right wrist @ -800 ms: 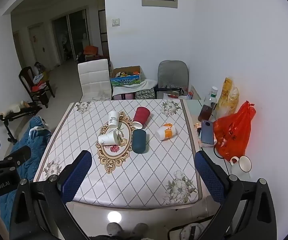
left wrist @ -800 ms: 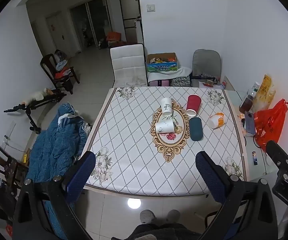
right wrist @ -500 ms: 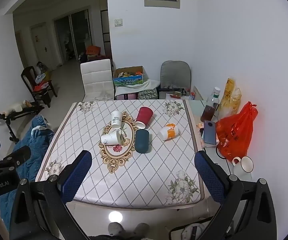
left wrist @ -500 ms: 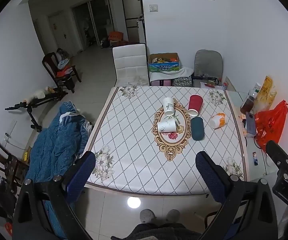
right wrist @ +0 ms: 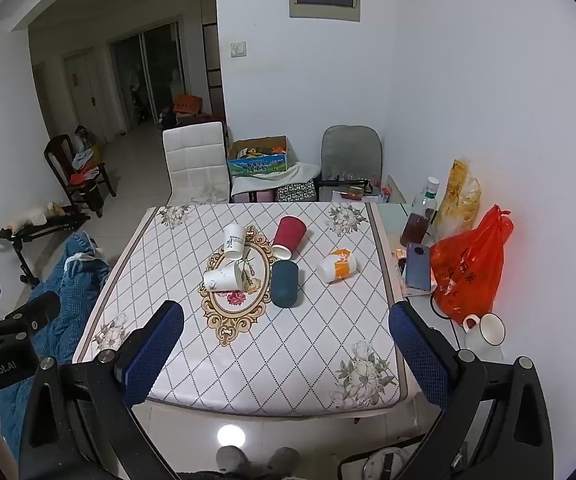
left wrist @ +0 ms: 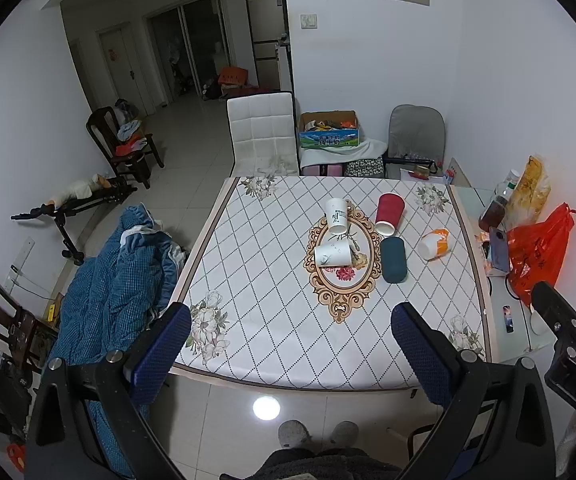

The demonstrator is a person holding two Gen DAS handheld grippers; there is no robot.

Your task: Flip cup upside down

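Several cups lie on their sides on the patterned table (left wrist: 271,332): a white cup (left wrist: 332,252) (right wrist: 223,277), a second white cup with print (left wrist: 336,215) (right wrist: 234,241), a red cup (left wrist: 388,213) (right wrist: 289,236), a dark teal cup (left wrist: 393,259) (right wrist: 284,283) and a white-and-orange cup (left wrist: 433,243) (right wrist: 337,265). My left gripper (left wrist: 290,354) is open and empty, held above the table's near edge. My right gripper (right wrist: 285,354) is open and empty, also high over the near edge, far from the cups.
A side shelf on the right holds an orange bag (right wrist: 468,268), a phone (right wrist: 418,266), a bottle (right wrist: 418,220) and a white mug (right wrist: 484,332). A blue quilt (left wrist: 111,280) lies left of the table. A white chair (left wrist: 261,136) and a grey chair (left wrist: 416,136) stand behind it.
Both grippers have tilted or drawn back slightly, so the table sits a little lower in both views. The cups have not moved. Both grippers stay open.
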